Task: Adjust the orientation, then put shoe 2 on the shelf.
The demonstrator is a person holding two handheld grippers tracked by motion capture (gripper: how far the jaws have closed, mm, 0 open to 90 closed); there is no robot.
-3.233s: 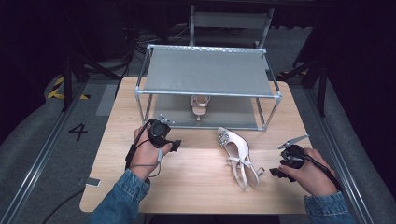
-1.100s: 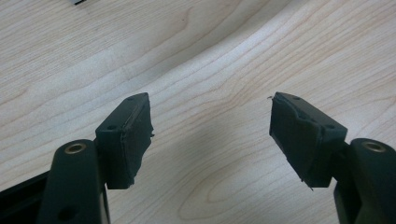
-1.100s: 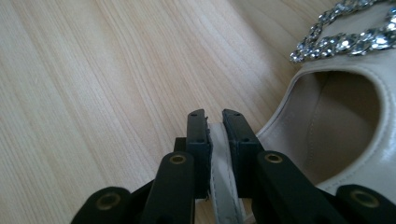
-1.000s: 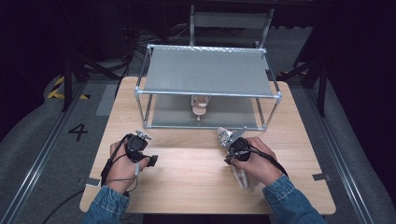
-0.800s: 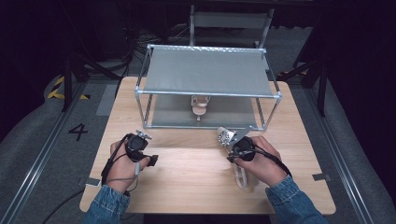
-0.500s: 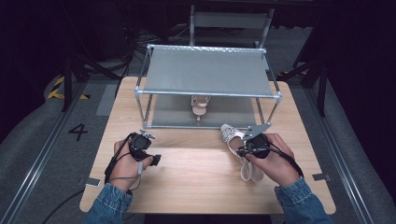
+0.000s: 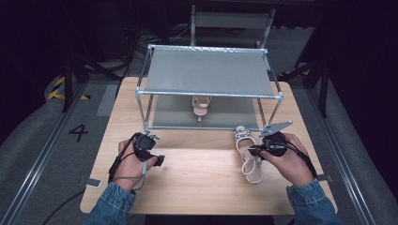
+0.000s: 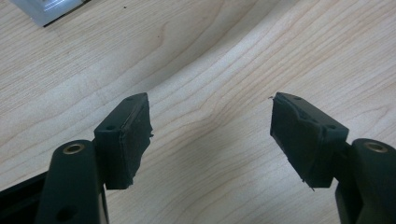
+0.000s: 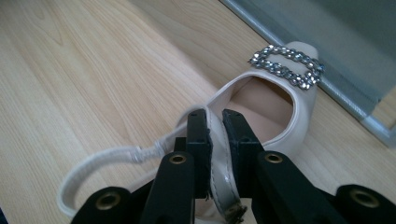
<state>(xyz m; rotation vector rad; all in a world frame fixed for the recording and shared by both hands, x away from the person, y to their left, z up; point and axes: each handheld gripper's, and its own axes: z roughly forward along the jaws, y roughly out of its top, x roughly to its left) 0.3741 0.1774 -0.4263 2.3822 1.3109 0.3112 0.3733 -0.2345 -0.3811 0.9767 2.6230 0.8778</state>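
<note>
From above, the right gripper (image 7: 253, 151) pinches the white shoe (image 7: 247, 154) just before the rack (image 7: 209, 93), apparently to join the other shoe (image 7: 201, 104) inside, clearing the front rail; the left gripper (image 8: 210, 135) gapes over bare table (image 8: 210, 56).

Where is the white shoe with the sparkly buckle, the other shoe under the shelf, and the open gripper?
white shoe (image 9: 280, 100), right gripper view, on its insole.
other shoe (image 7: 201, 104), high view, on its upper.
left gripper (image 8: 210, 133), left gripper view, midway between its open jaws.
</note>
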